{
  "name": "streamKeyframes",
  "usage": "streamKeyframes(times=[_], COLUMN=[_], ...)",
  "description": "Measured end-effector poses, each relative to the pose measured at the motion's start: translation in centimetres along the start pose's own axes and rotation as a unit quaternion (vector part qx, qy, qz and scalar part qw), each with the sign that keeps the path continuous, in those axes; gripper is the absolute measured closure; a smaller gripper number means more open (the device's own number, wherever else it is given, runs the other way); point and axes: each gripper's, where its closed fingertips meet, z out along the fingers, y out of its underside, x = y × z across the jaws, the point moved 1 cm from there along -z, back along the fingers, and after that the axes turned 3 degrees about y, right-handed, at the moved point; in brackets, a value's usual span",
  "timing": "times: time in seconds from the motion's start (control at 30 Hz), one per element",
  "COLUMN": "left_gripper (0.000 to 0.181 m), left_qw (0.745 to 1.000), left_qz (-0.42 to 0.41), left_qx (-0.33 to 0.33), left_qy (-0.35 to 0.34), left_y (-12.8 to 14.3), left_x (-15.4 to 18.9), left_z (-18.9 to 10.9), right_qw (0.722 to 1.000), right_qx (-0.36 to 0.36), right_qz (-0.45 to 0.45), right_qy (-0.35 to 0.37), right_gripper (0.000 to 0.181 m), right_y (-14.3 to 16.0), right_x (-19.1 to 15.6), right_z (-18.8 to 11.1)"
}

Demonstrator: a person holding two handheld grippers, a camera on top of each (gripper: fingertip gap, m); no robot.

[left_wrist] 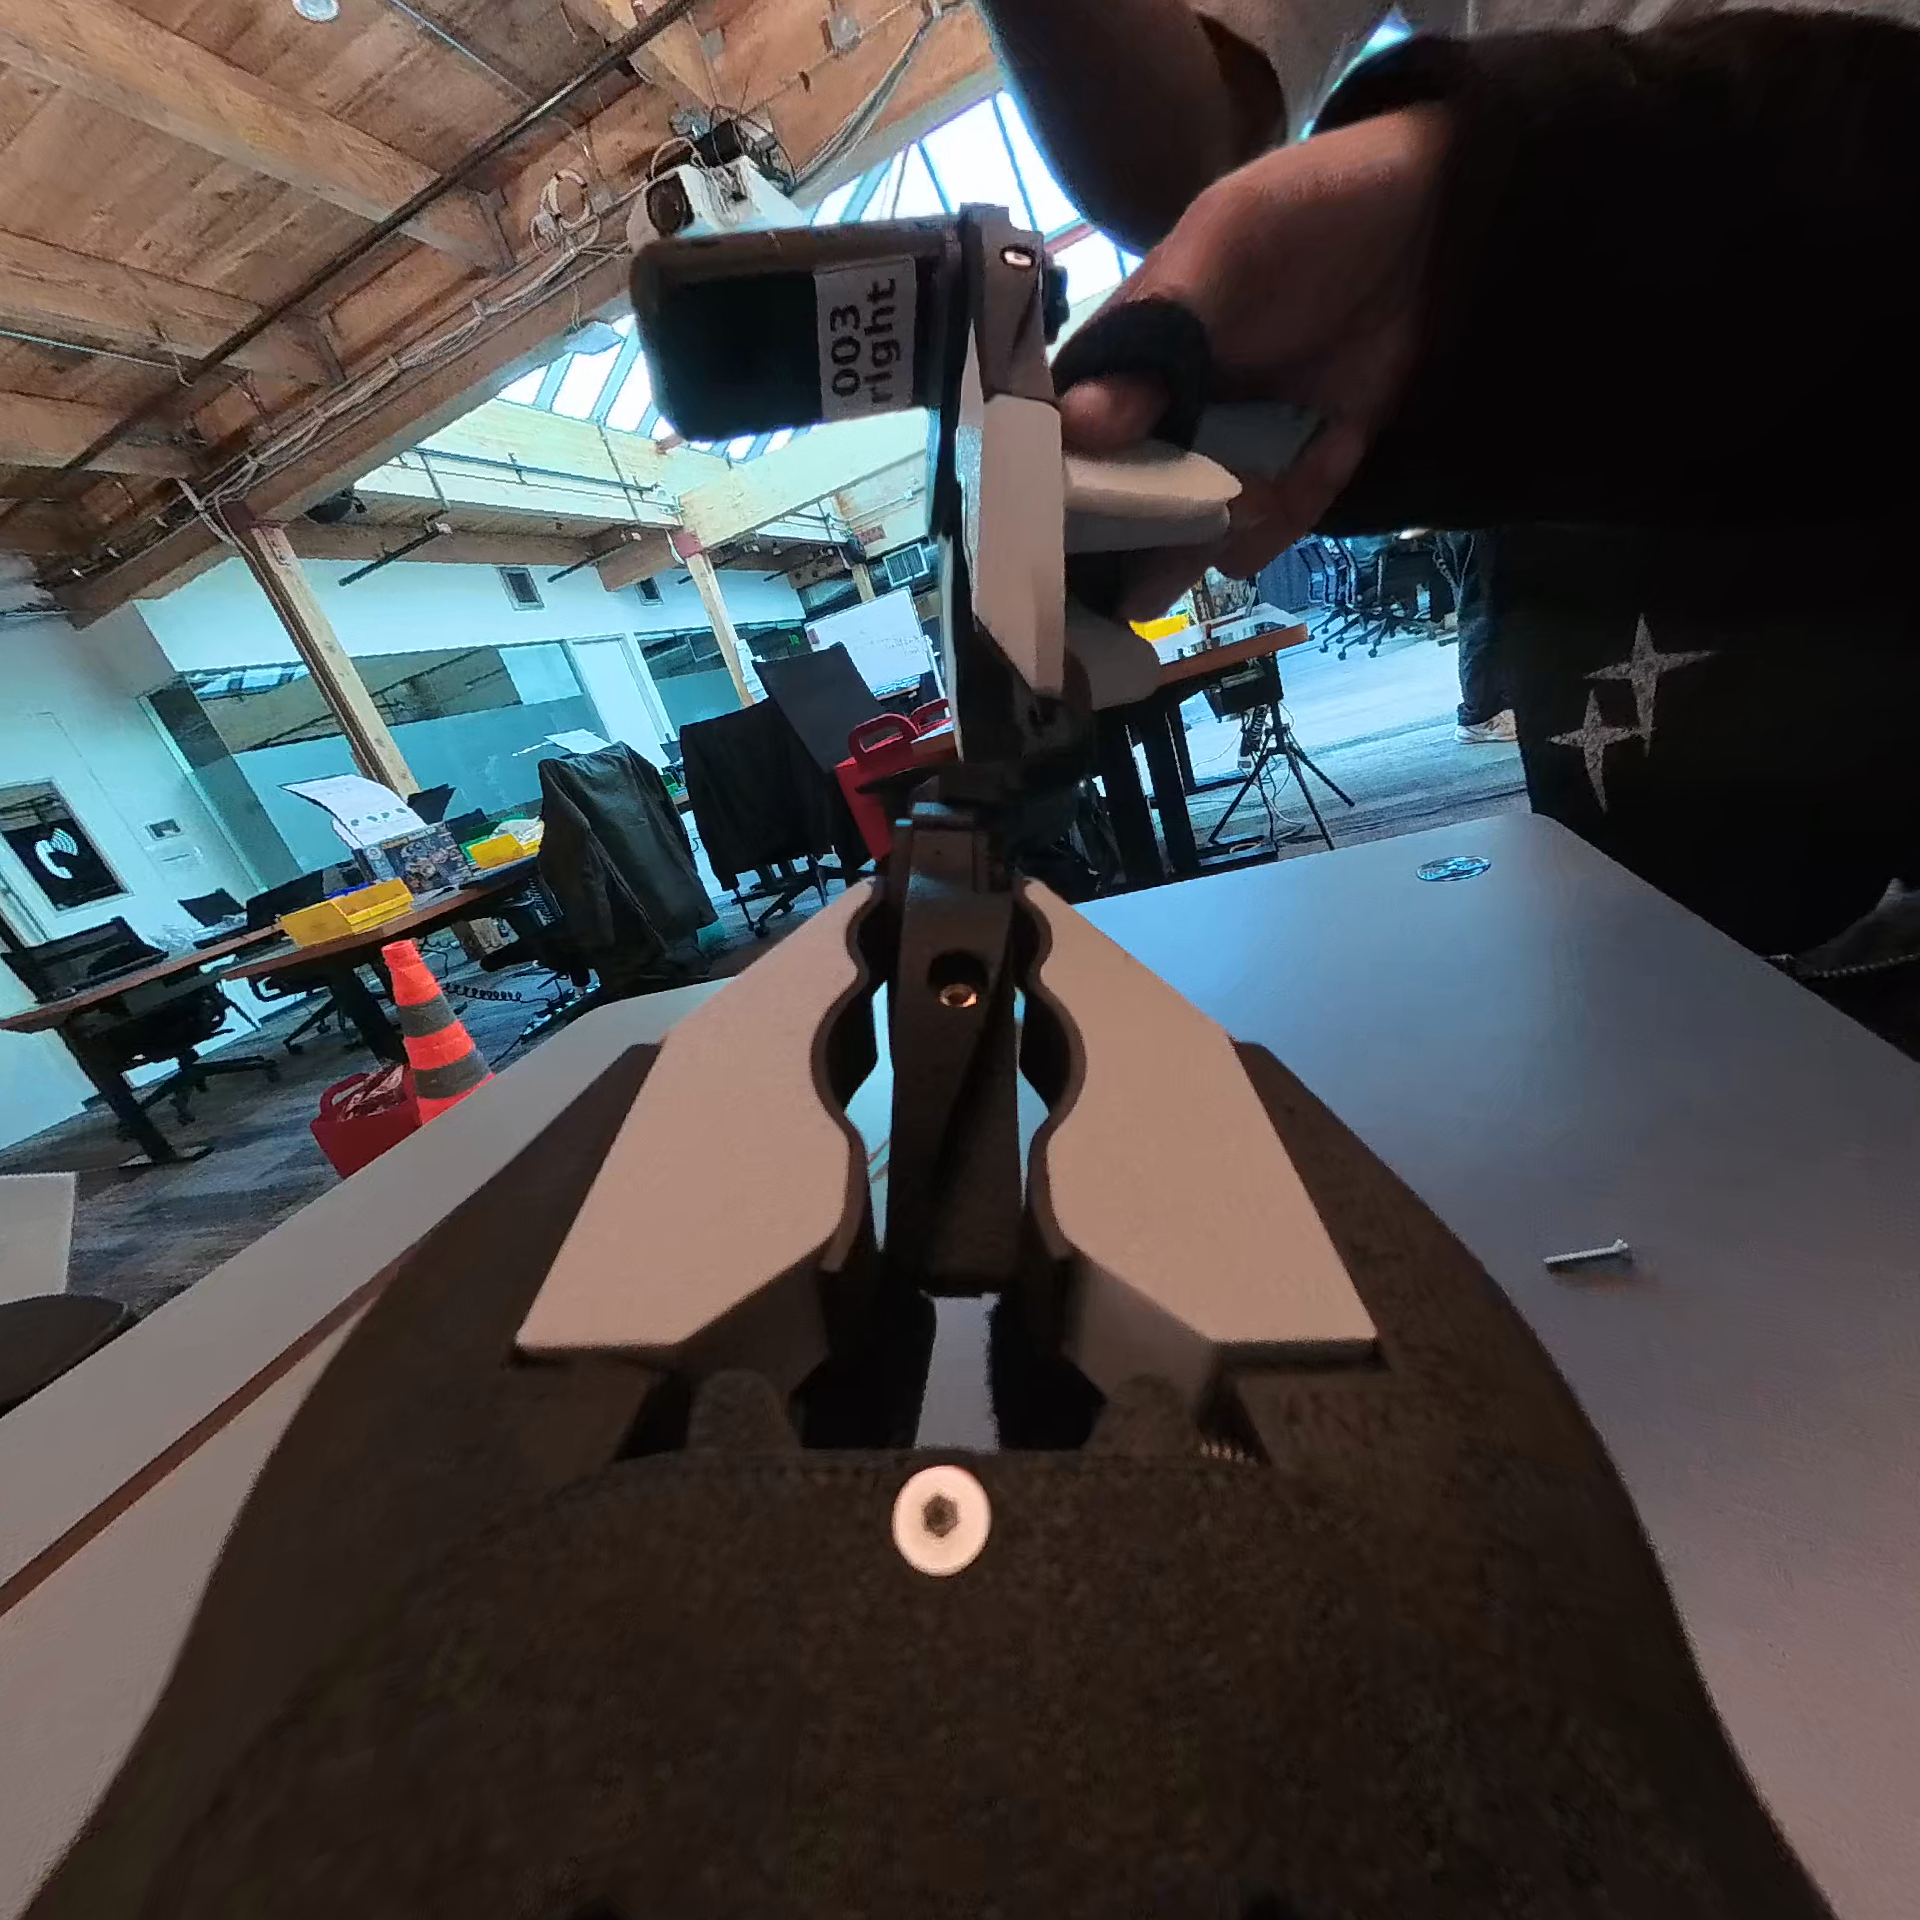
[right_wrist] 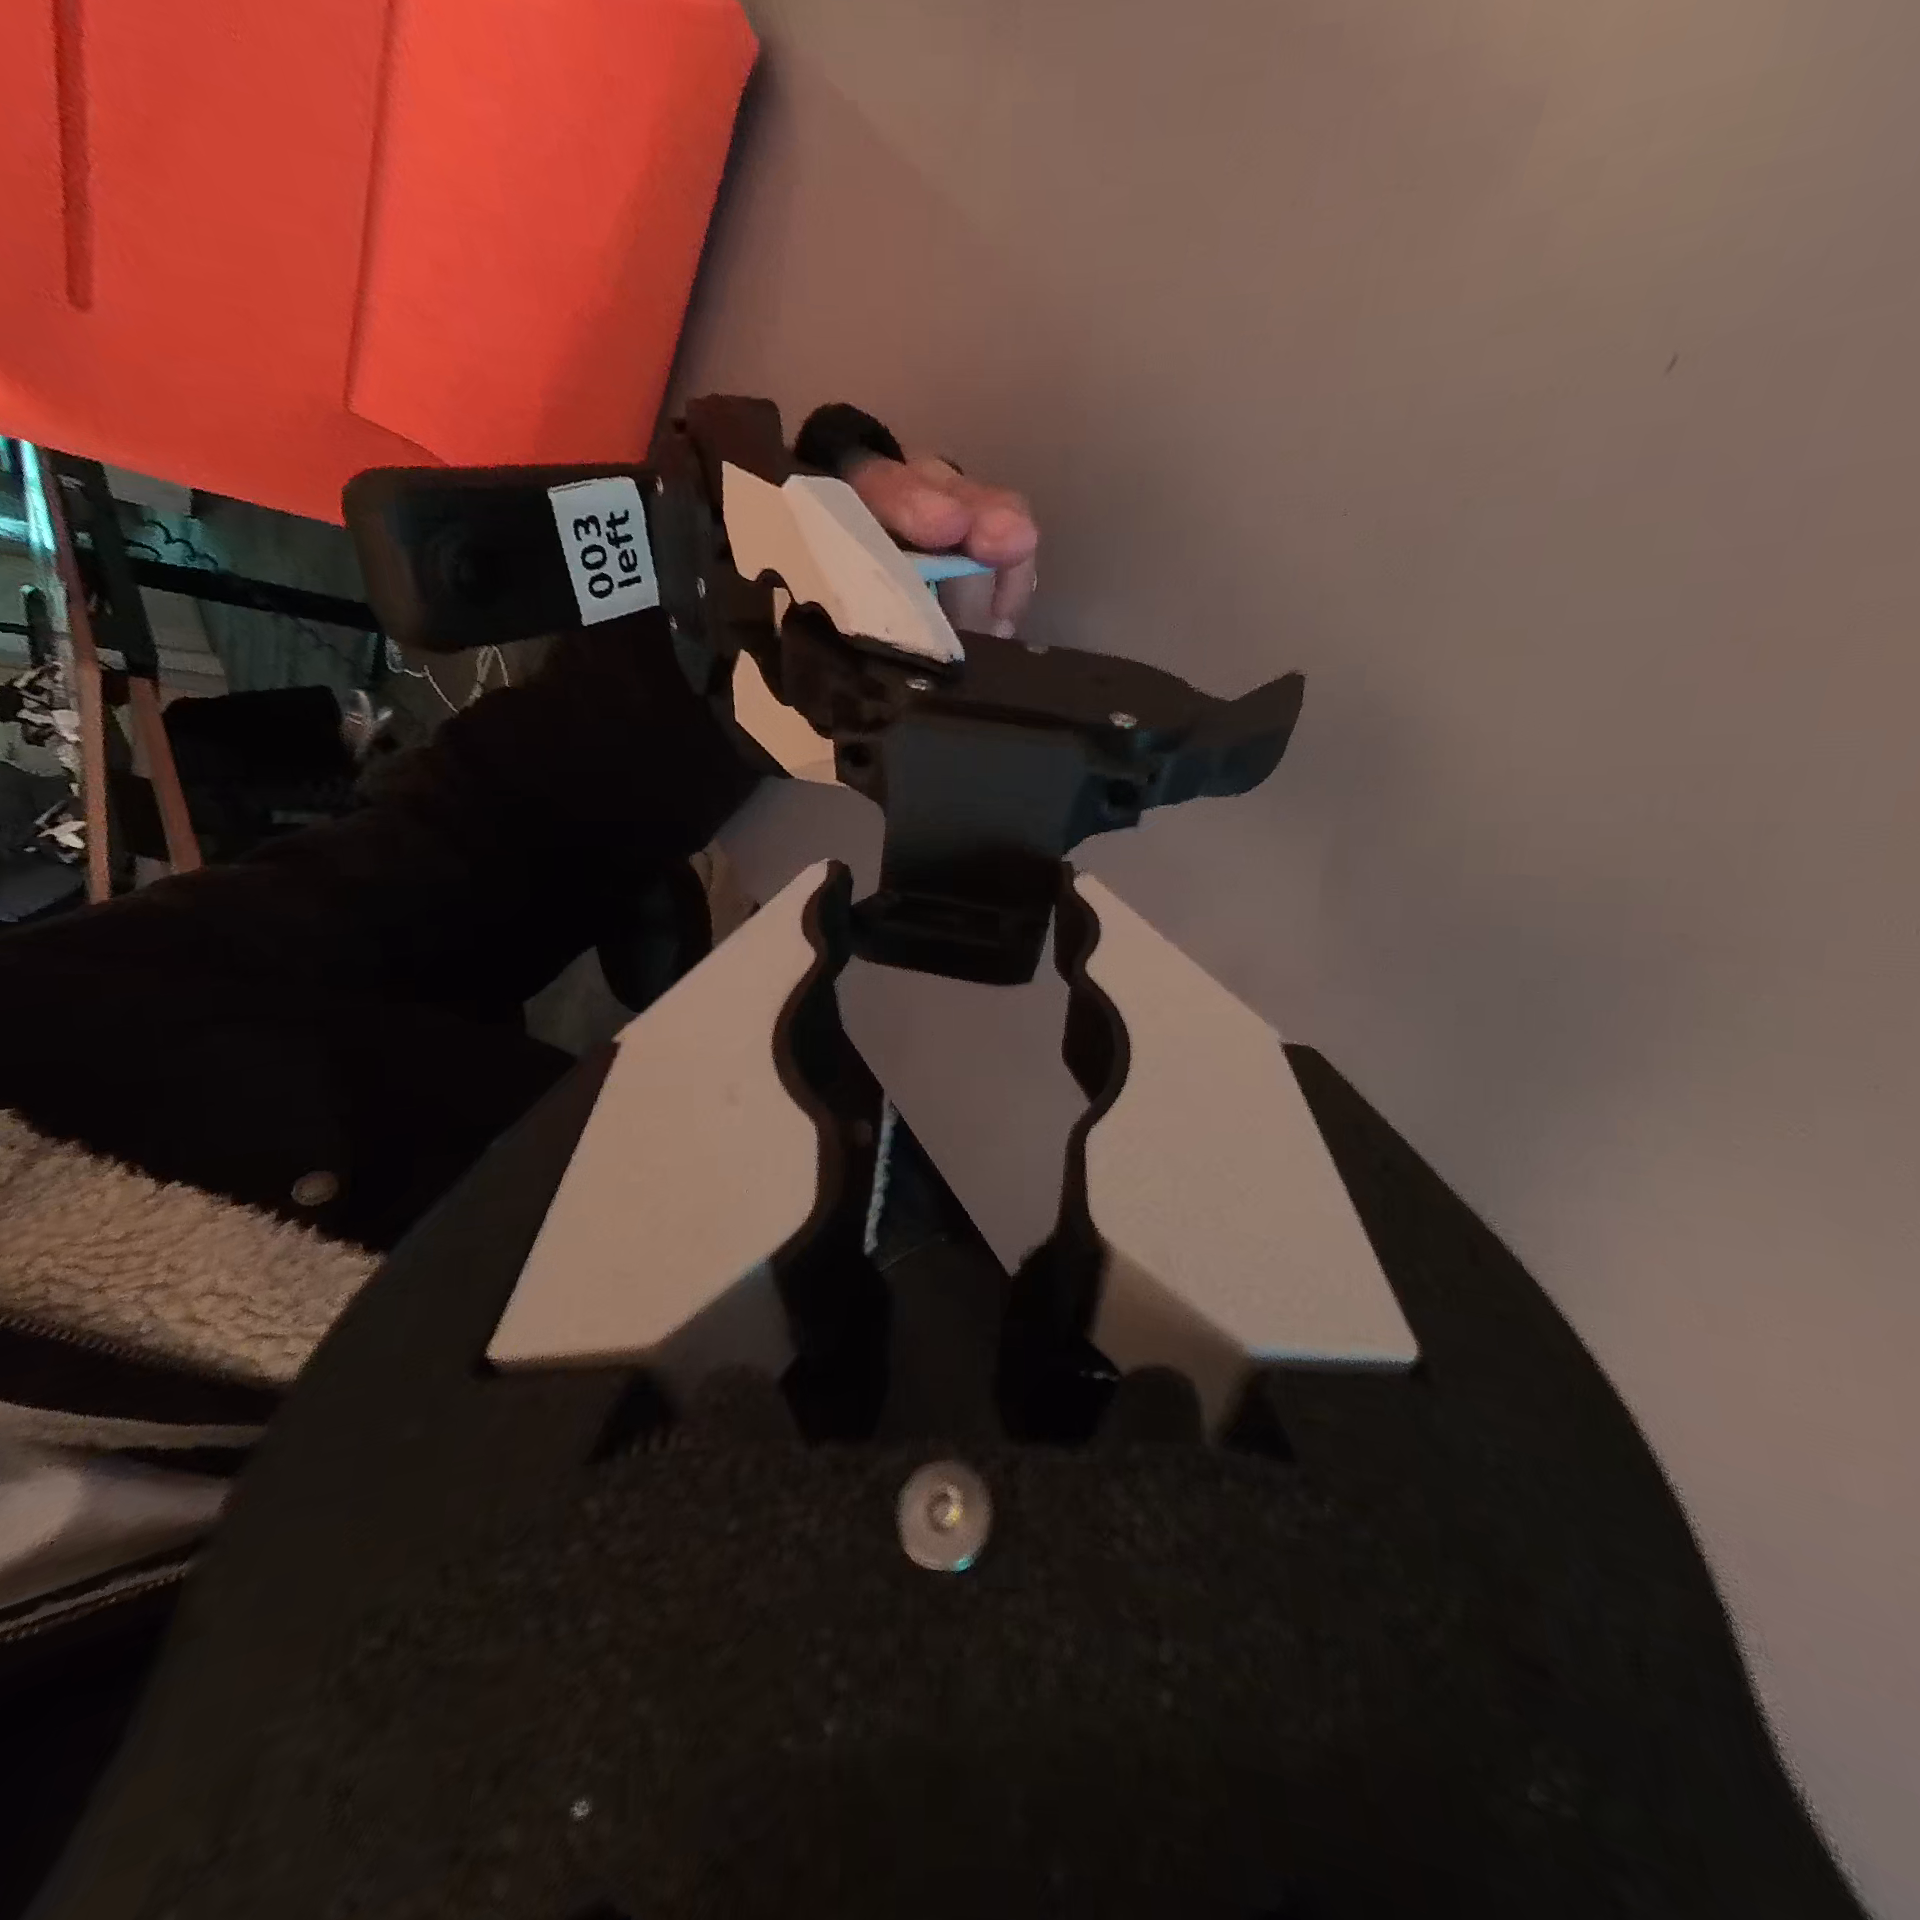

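Note:
My left gripper point(left_wrist: 951, 914) is shut on a flat black plastic part point(left_wrist: 948, 1101) with a brass insert, held upright above the grey table point(left_wrist: 1455, 1039). The right gripper point(left_wrist: 977, 816) comes down from above in a person's hand point(left_wrist: 1278, 343) and meets the top of the part. In the right wrist view my right gripper point(right_wrist: 951, 894) has its jaws against both sides of the black part point(right_wrist: 961, 935). Behind it is the left gripper's body point(right_wrist: 1039, 696), held by a hand point(right_wrist: 956, 520). The lower end of the part is hidden between my pads.
A small loose screw point(left_wrist: 1588, 1257) lies on the table to the right, and a round disc point(left_wrist: 1452, 868) sits near the far edge. Beyond are an orange cone point(left_wrist: 426, 1029), a red bin point(left_wrist: 358, 1127) and office desks. An orange-red panel point(right_wrist: 312, 208) fills the right wrist view's upper left. Left and right tips are no more than a few centimetres apart.

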Motion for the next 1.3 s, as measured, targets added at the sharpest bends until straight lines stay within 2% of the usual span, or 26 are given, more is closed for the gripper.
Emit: streamKeyframes(times=[0.1, 0.2, 0.27, 0.37, 0.5, 0.6, 0.67, 0.73, 0.8, 0.87, 0.93, 1.07, 1.13, 1.3], left_gripper=[0.160, 0.160, 0.160, 0.160, 0.160, 0.160, 0.160, 0.160, 0.160, 0.160, 0.159, 0.160, 0.159, 0.159], left_qw=[1.000, 1.000, 0.999, 0.998, 0.994, 0.990, 0.988, 0.986, 0.983, 0.981, 0.978, 0.975, 0.974, 0.970], left_qz=[-0.003, -0.016, -0.028, -0.052, -0.096, -0.119, -0.130, -0.140, -0.150, -0.159, -0.169, -0.179, -0.182, -0.199], left_qx=[0.000, 0.007, 0.016, 0.030, 0.058, 0.075, 0.083, 0.093, 0.104, 0.114, 0.123, 0.130, 0.131, 0.138], left_qy=[-0.003, -0.015, -0.017, -0.013, -0.011, -0.009, -0.010, -0.007, -0.005, -0.001, 0.004, 0.010, 0.017, 0.026], left_y=[0.1, -0.1, -0.3, -0.6, -1.3, -1.7, -1.9, -2.1, -2.4, -2.7, -2.8, -2.9, -3.0, -3.1], left_x=[-0.2, -0.8, -1.0, -0.9, -1.0, -1.1, -1.2, -1.2, -1.3, -1.3, -1.2, -1.3, -1.0, -1.1], left_z=[0.0, -0.3, -0.4, -0.4, -0.3, -0.4, -0.5, -0.5, -0.6, -0.7, -0.7, -0.8, -0.8, -0.9], right_qw=[1.000, 0.999, 0.996, 0.989, 0.982, 0.982, 0.985, 0.987, 0.984, 0.972, 0.947, 0.916, 0.910, 0.903], right_qx=[0.016, 0.026, -0.008, -0.057, -0.085, -0.078, -0.068, -0.045, 0.012, 0.102, 0.198, 0.279, 0.296, 0.294], right_qz=[-0.001, -0.001, -0.001, -0.007, -0.051, -0.075, -0.084, -0.100, -0.136, -0.193, -0.250, -0.282, -0.279, -0.286], right_qy=[-0.003, 0.021, 0.093, 0.138, 0.164, 0.156, 0.136, 0.121, 0.116, 0.086, 0.043, -0.057, -0.085, -0.128], right_gripper=[0.143, 0.143, 0.143, 0.143, 0.143, 0.143, 0.144, 0.132, 0.122, 0.113, 0.117, 0.133, 0.150, 0.160], right_y=[0.1, 1.4, 3.8, 7.5, 10.3, 10.7, 10.6, 9.7, 7.8, 4.9, 2.0, -0.6, -1.0, -0.4], right_x=[0.7, 3.2, 6.9, 10.4, 11.7, 11.4, 11.0, 10.6, 10.1, 8.6, 6.4, 2.6, 1.9, 0.9], right_z=[-0.1, 0.1, 0.7, 2.2, 4.2, 5.4, 6.1, 6.1, 5.5, 4.7, 4.1, 3.8, 3.7, 3.6])
